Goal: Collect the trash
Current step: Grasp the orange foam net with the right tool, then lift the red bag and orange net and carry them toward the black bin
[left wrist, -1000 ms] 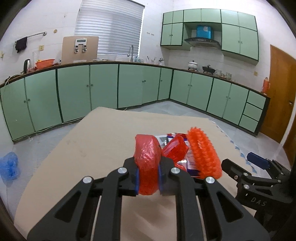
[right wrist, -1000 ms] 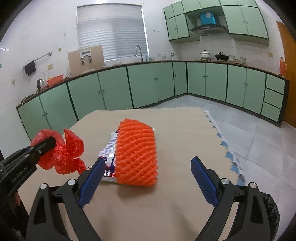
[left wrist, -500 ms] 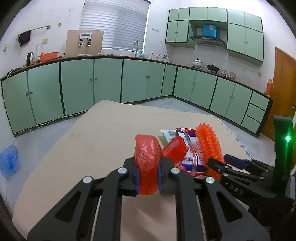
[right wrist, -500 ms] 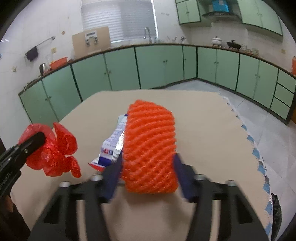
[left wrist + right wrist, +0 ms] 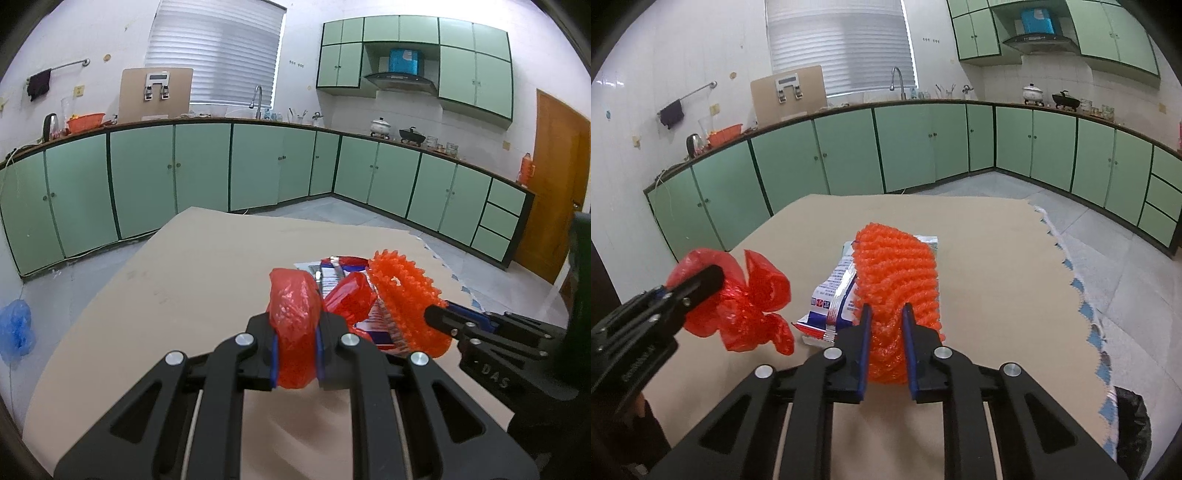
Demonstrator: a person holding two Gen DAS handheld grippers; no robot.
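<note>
My left gripper (image 5: pixel 295 350) is shut on a crumpled red plastic bag (image 5: pixel 295 314) and holds it above the tan table (image 5: pixel 192 266). The bag also shows in the right wrist view (image 5: pixel 746 310), at the left. My right gripper (image 5: pixel 885 334) is shut on an orange foam net (image 5: pixel 897 273), squeezing its near end. The net also shows in the left wrist view (image 5: pixel 406 299). A white, blue and red snack wrapper (image 5: pixel 834 291) lies on the table under and left of the net.
The table's right edge is jagged (image 5: pixel 1071 280), with grey tiled floor beyond it. A black bin bag (image 5: pixel 1130 432) sits low at the right. A blue bag (image 5: pixel 14 332) lies on the floor at the left. Green cabinets (image 5: pixel 207 166) line the walls.
My right gripper went from wide open around the orange net to shut on it. The left gripper kept its hold on the red bag.
</note>
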